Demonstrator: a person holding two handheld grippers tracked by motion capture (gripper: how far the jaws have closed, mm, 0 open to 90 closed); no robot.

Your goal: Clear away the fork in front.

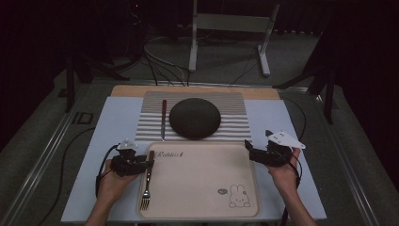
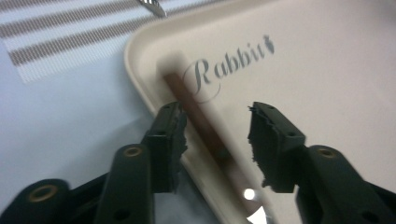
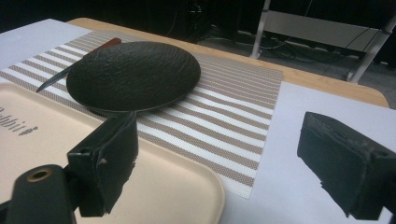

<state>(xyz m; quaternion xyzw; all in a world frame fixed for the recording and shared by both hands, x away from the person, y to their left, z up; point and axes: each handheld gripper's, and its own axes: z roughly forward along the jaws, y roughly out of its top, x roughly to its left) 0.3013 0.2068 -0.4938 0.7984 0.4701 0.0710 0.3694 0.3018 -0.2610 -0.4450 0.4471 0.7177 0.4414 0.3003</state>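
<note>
Left tongs (image 2: 217, 140) stand open astride the fork (image 2: 205, 126) lying on the tray (image 2: 327, 84); right tongs (image 3: 224, 163) gape, empty, near the plate (image 3: 133, 74).

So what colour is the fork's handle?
Reddish brown fork handle, clearest in the left gripper view.

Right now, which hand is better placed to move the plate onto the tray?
Right, probably. The right claw stands open at the tray's far right corner, nearer the dark plate on the striped mat. The left claw is open astride the fork on the tray's left edge.
</note>
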